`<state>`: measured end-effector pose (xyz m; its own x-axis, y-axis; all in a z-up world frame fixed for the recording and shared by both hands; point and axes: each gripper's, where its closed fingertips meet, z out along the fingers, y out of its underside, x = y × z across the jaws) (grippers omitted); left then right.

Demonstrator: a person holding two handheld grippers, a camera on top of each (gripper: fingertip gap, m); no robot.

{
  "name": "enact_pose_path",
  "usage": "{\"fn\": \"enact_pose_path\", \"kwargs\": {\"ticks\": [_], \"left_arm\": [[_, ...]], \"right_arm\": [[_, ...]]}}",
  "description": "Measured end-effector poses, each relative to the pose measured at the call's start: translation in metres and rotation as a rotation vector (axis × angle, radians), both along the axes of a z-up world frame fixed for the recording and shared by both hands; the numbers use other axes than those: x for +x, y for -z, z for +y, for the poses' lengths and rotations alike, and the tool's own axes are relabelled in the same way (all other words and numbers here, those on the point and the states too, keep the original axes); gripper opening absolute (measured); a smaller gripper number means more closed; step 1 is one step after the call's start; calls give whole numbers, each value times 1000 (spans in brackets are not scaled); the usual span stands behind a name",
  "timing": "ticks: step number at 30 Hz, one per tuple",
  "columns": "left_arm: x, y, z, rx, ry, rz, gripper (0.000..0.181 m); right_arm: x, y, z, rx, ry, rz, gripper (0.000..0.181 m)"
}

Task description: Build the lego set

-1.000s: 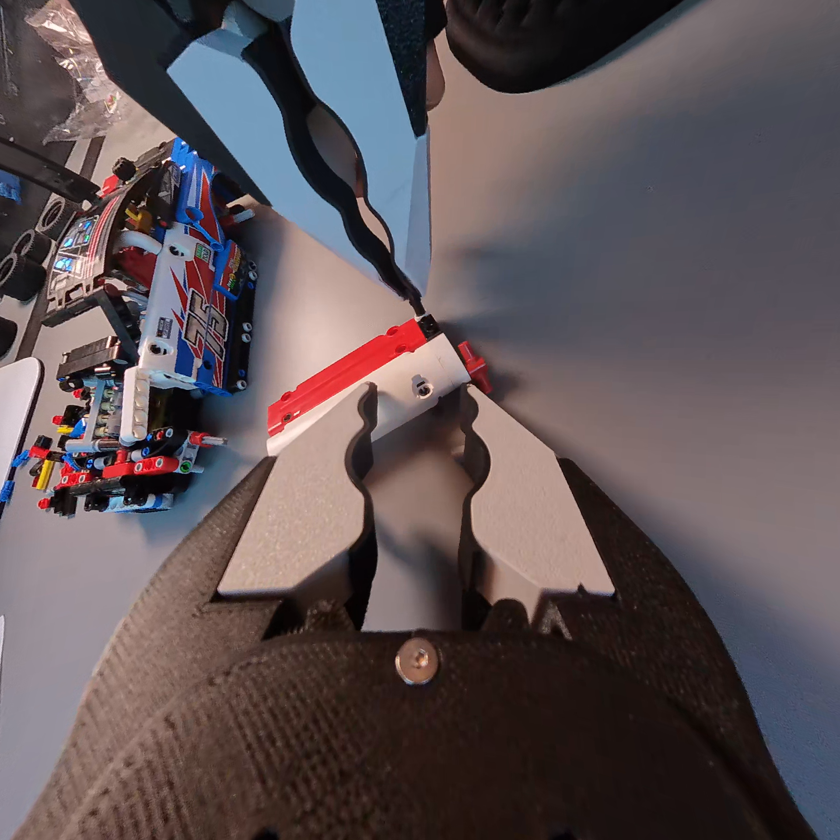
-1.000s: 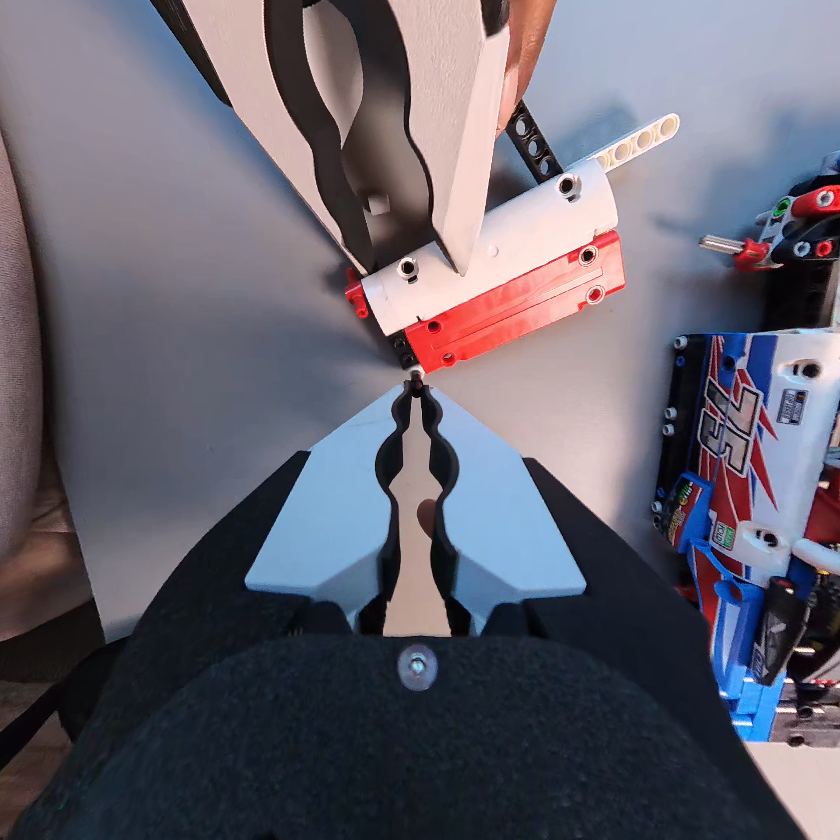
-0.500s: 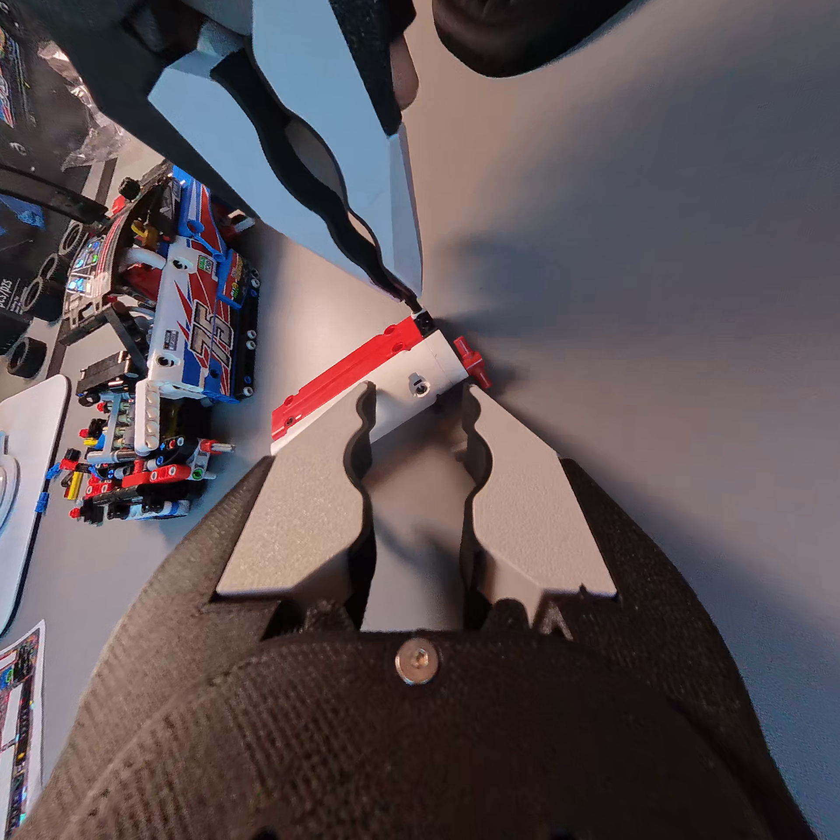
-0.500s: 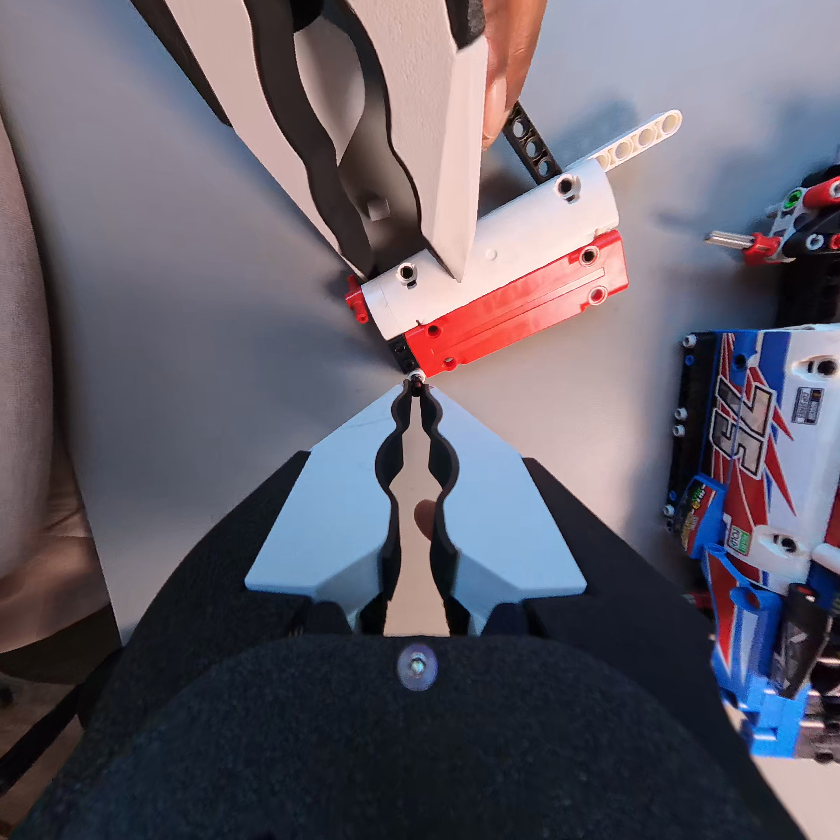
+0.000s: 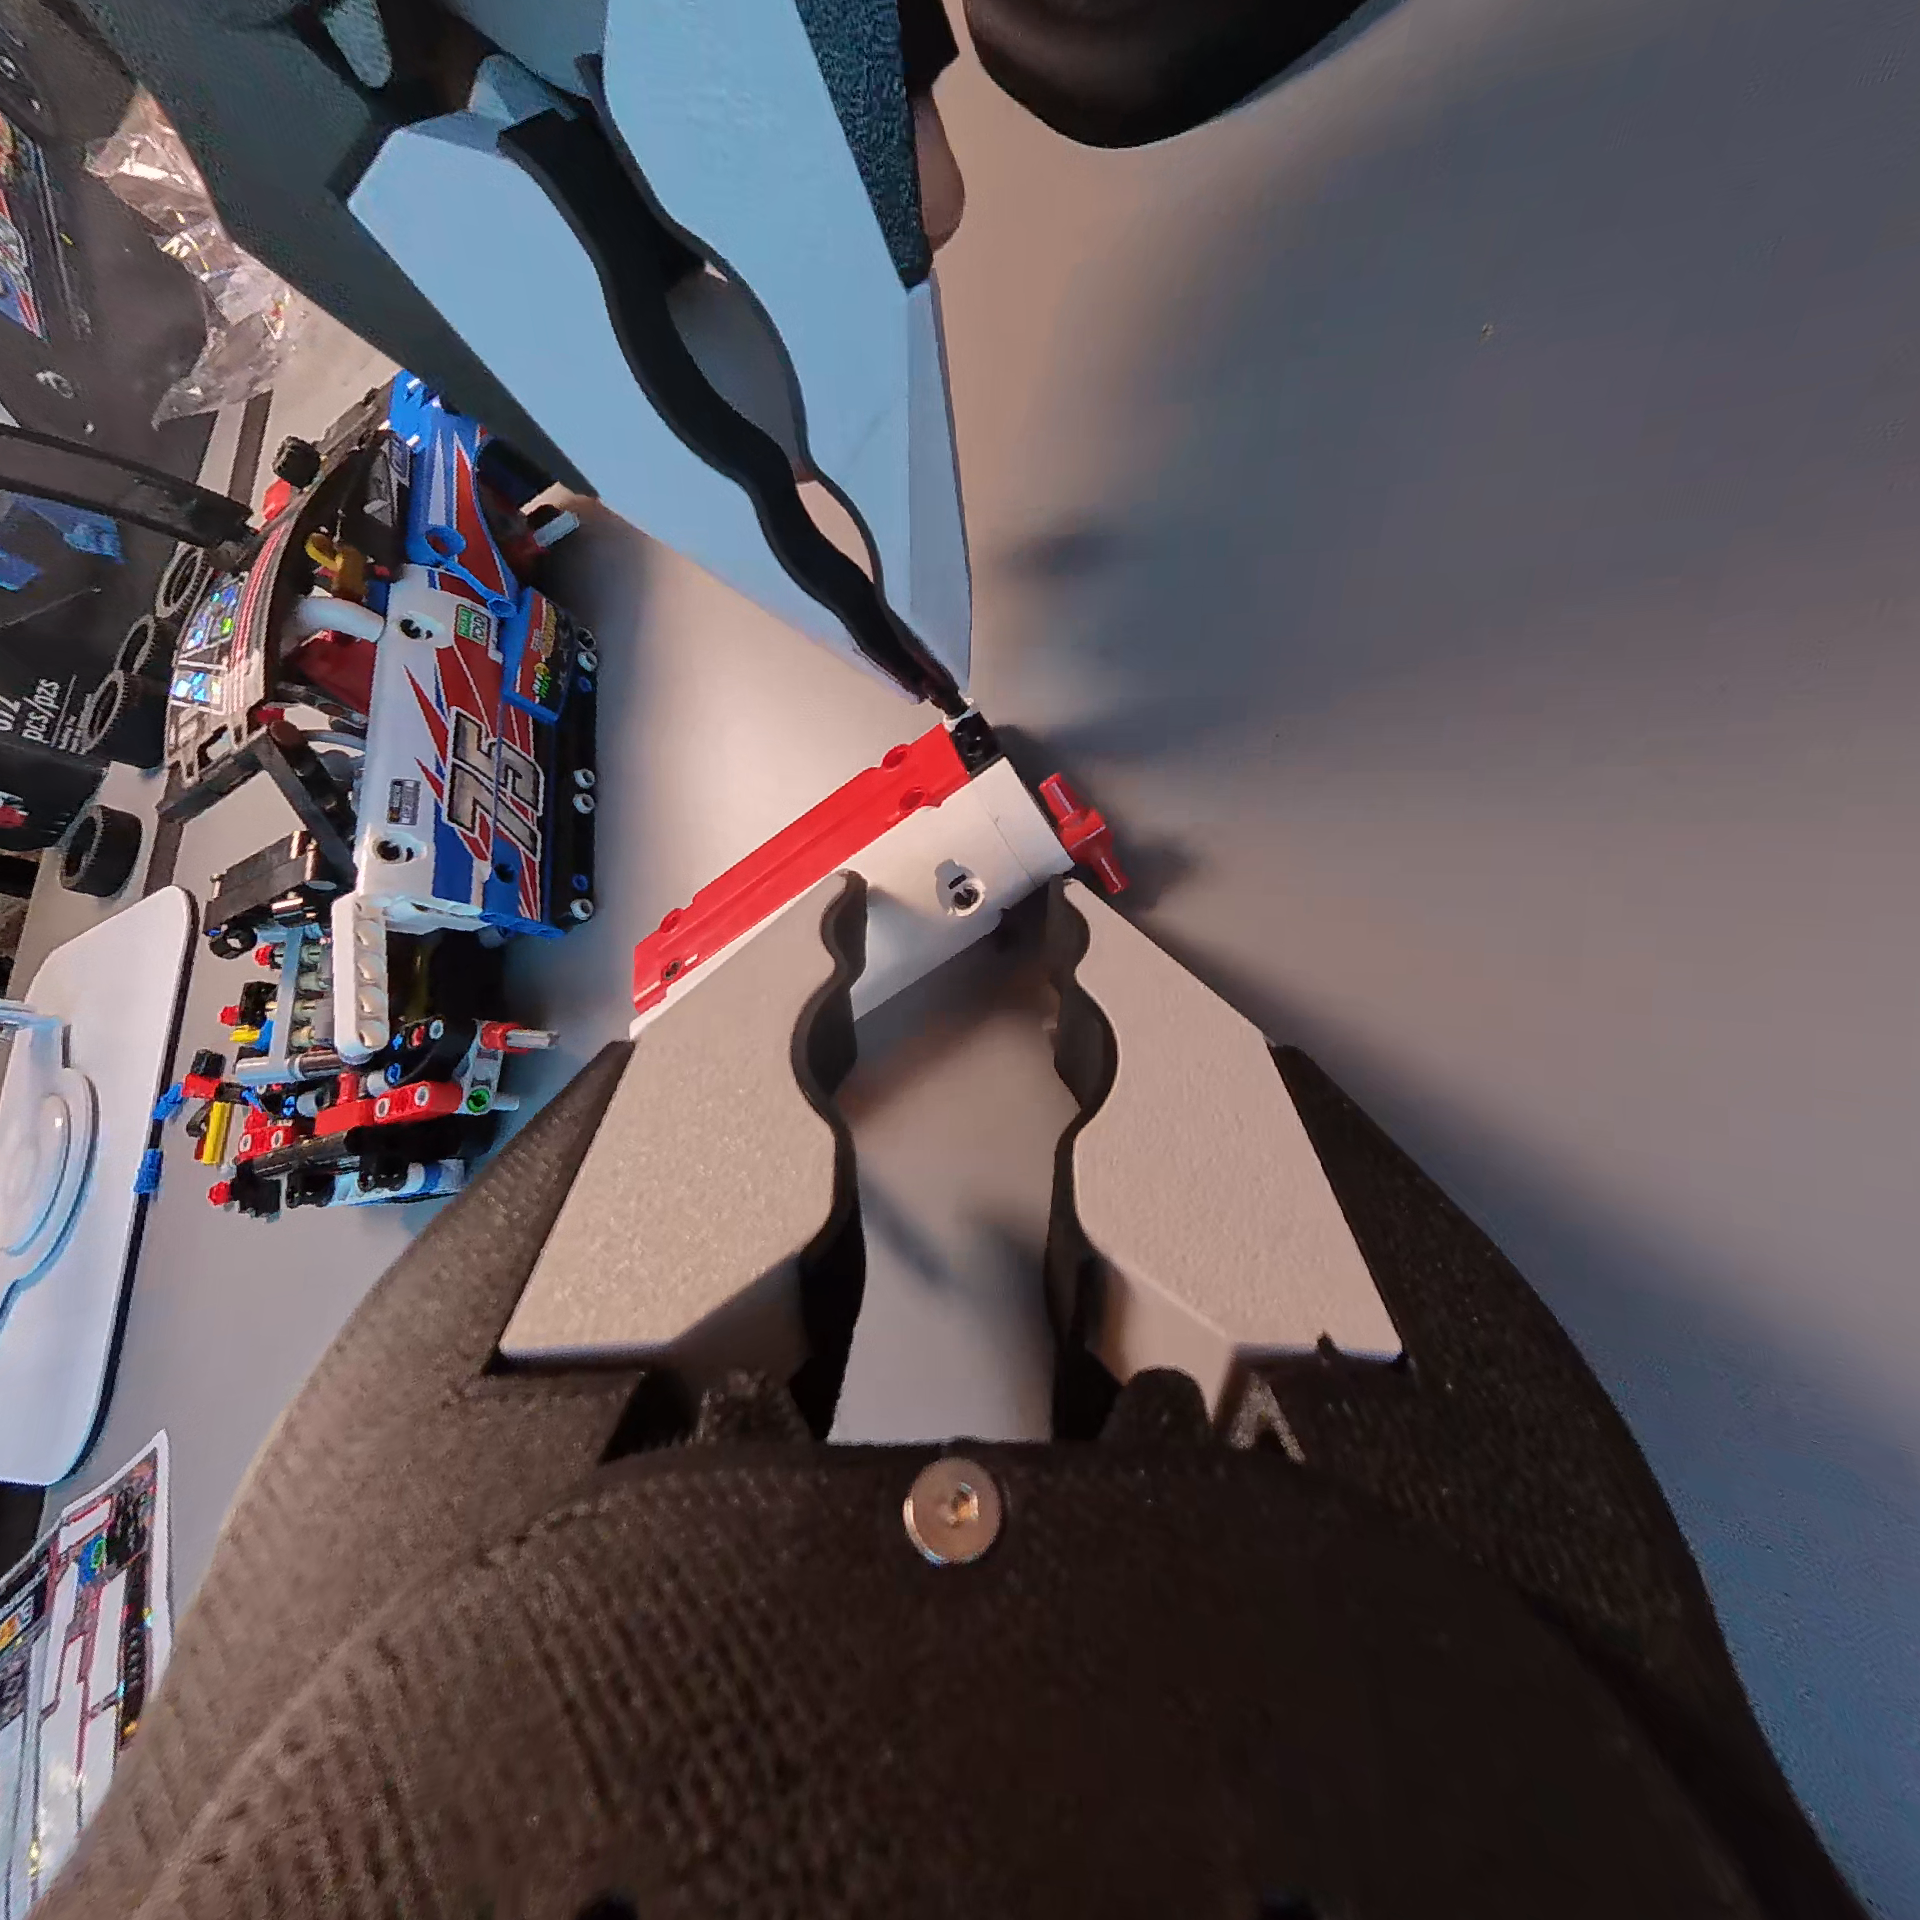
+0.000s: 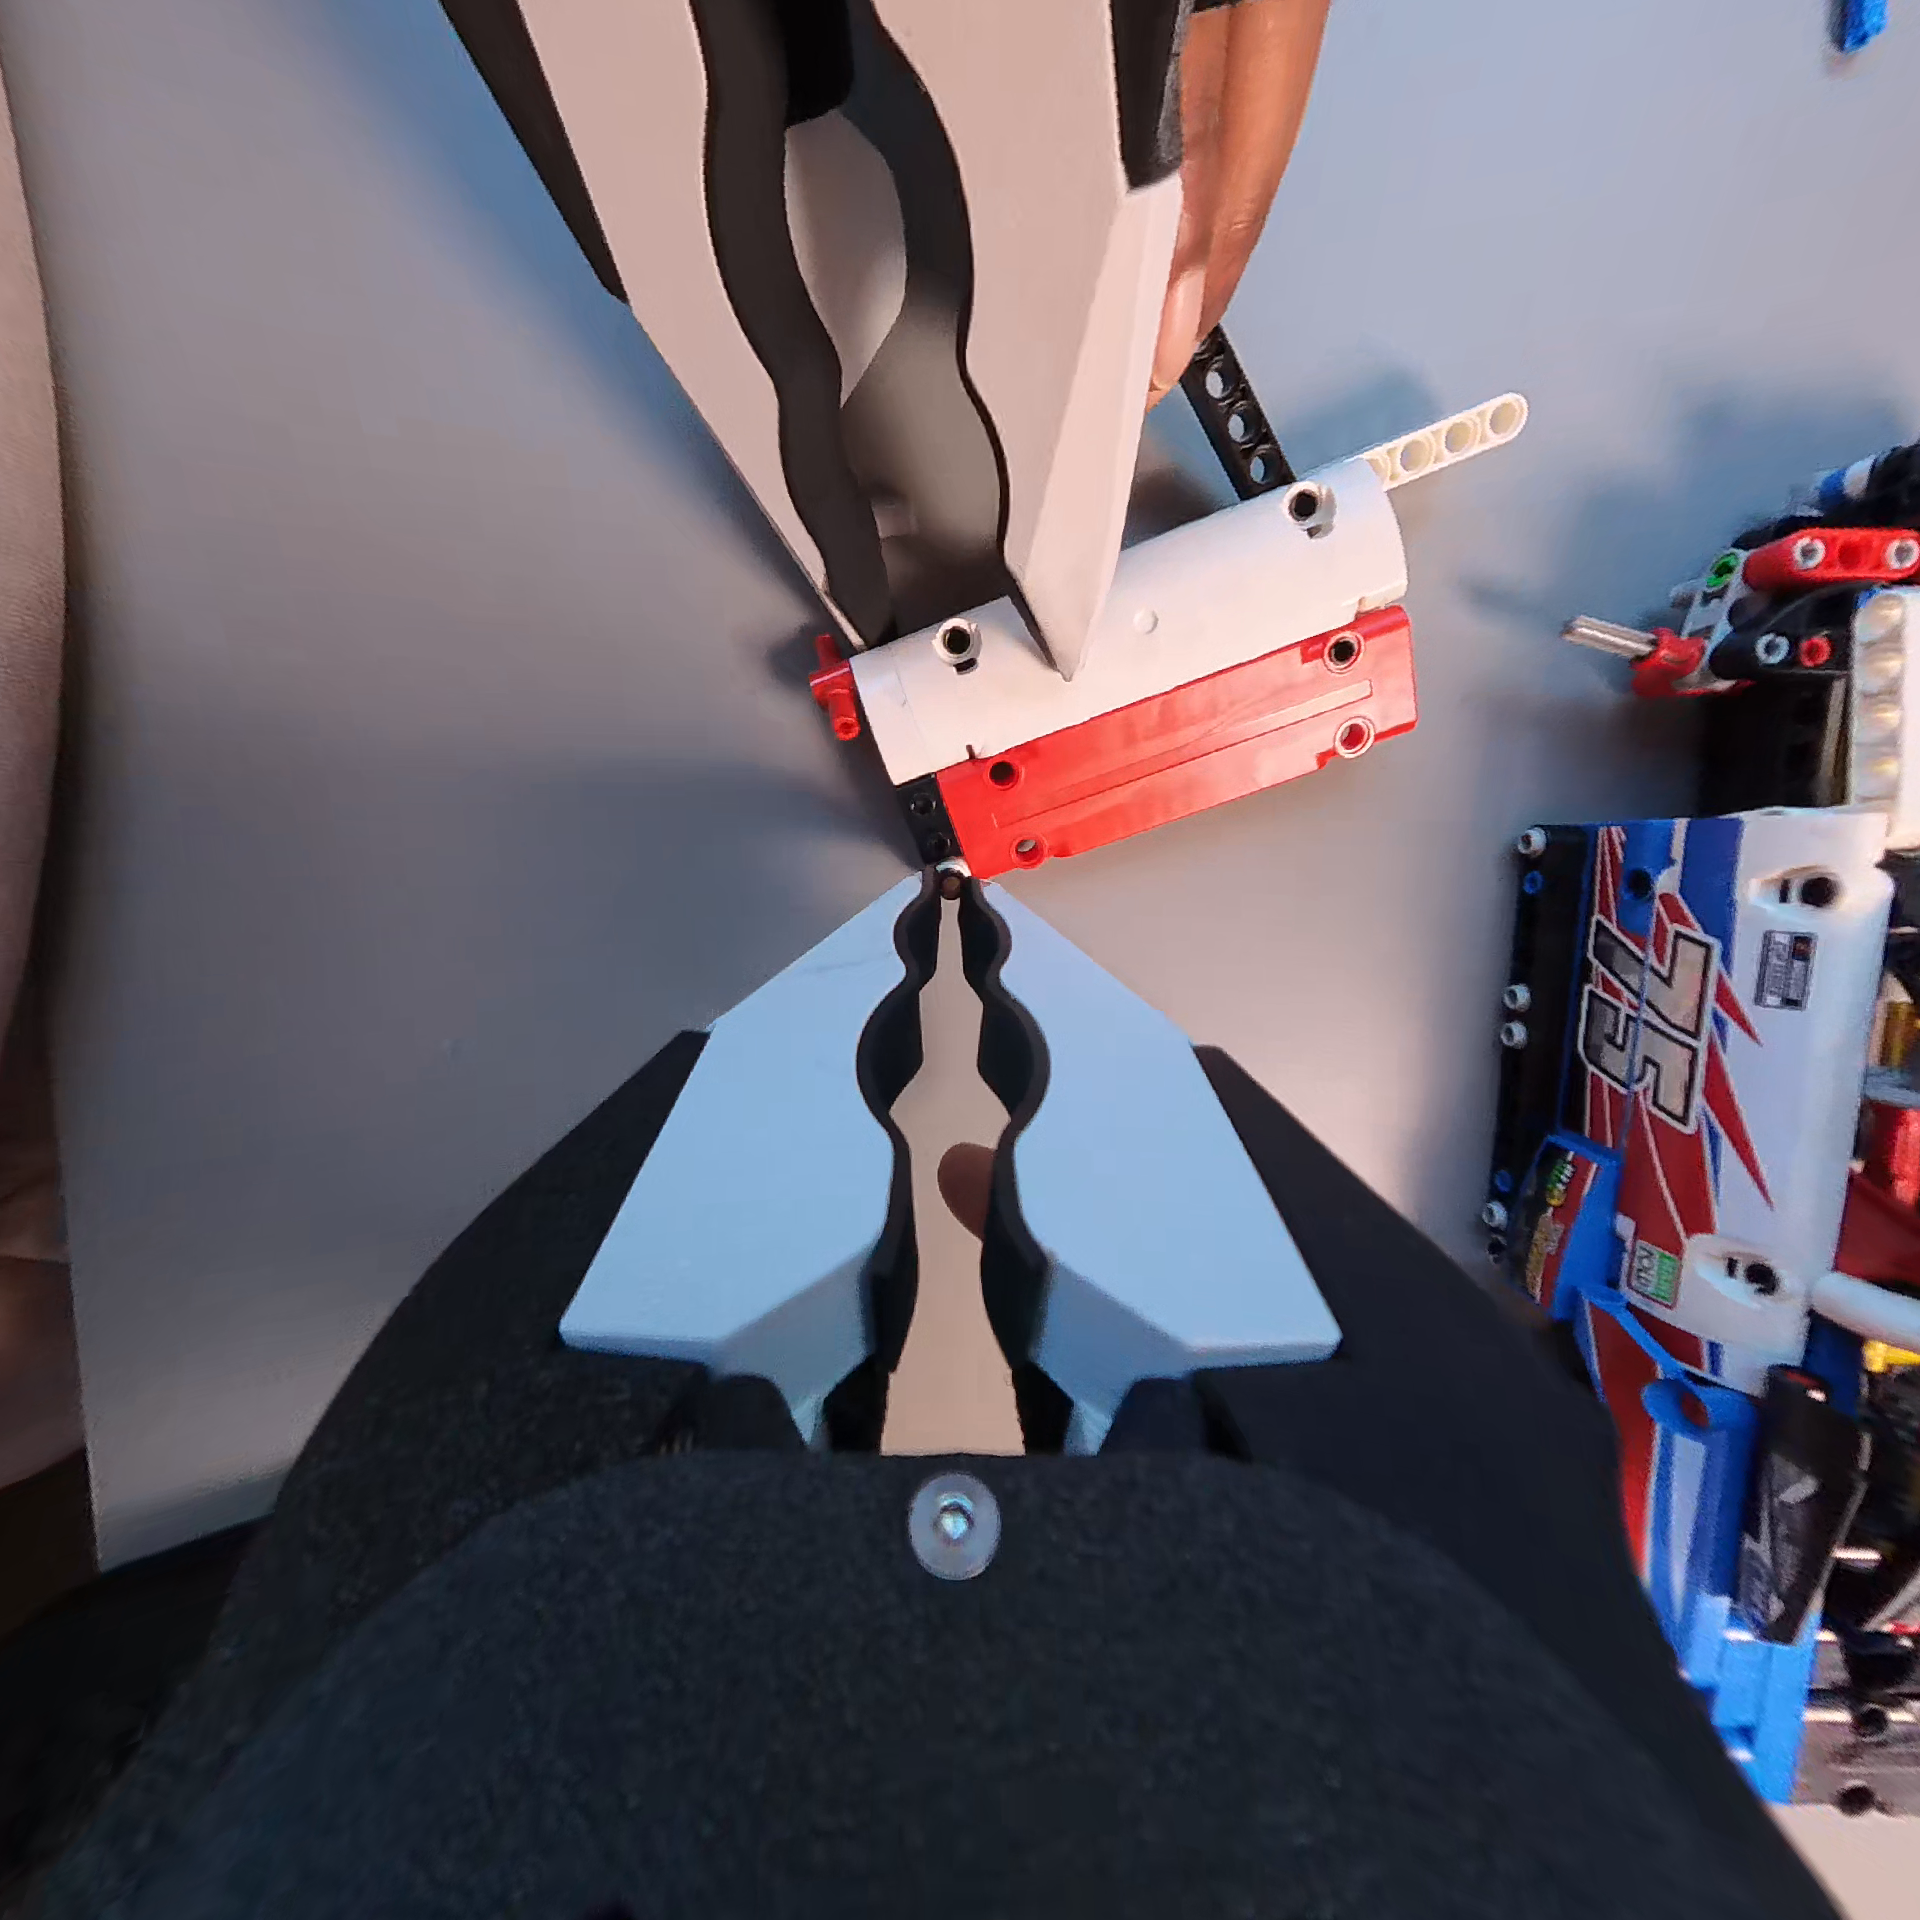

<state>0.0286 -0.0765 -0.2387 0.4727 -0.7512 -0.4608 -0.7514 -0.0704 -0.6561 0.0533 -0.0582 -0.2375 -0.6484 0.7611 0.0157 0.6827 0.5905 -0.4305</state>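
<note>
Glossy plastic panel [image 6: 1174,769]; matt grey table [image 6: 416,520]; coarse-textured black gripper mount [image 5: 935,1714].

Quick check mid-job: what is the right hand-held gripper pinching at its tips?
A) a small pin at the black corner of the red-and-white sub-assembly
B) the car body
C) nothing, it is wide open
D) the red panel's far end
A: in the right wrist view the right hand-held gripper is closed on a small pin at the black corner of the red-and-white sub-assembly.

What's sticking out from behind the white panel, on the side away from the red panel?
Behind the white panel, a black holed beam and a white holed beam poke out. How they attach underneath is hidden by the panel and the left gripper.
</note>
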Motion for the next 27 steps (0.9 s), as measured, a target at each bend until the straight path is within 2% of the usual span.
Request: {"fn": "enact_pose_path", "kwargs": {"ticks": [1, 6, 17, 24, 27], "left_arm": [[0, 0, 0, 0, 0, 1, 33], [0, 0, 0, 4, -5, 6, 33], [2, 0, -2, 3, -1, 9, 32], [2, 0, -2, 10, -3, 19, 31], [3, 0, -3, 12, 2, 22, 29]], "right_arm": [[0, 0, 0, 4, -12, -6, 1], [1, 0, 0, 1, -45, -4, 0], [2, 1, -3, -23, -11, 18, 0], [7, 1, 0, -193, 162, 95, 0], [6, 1, 0, -219, 195, 117, 0]]}}
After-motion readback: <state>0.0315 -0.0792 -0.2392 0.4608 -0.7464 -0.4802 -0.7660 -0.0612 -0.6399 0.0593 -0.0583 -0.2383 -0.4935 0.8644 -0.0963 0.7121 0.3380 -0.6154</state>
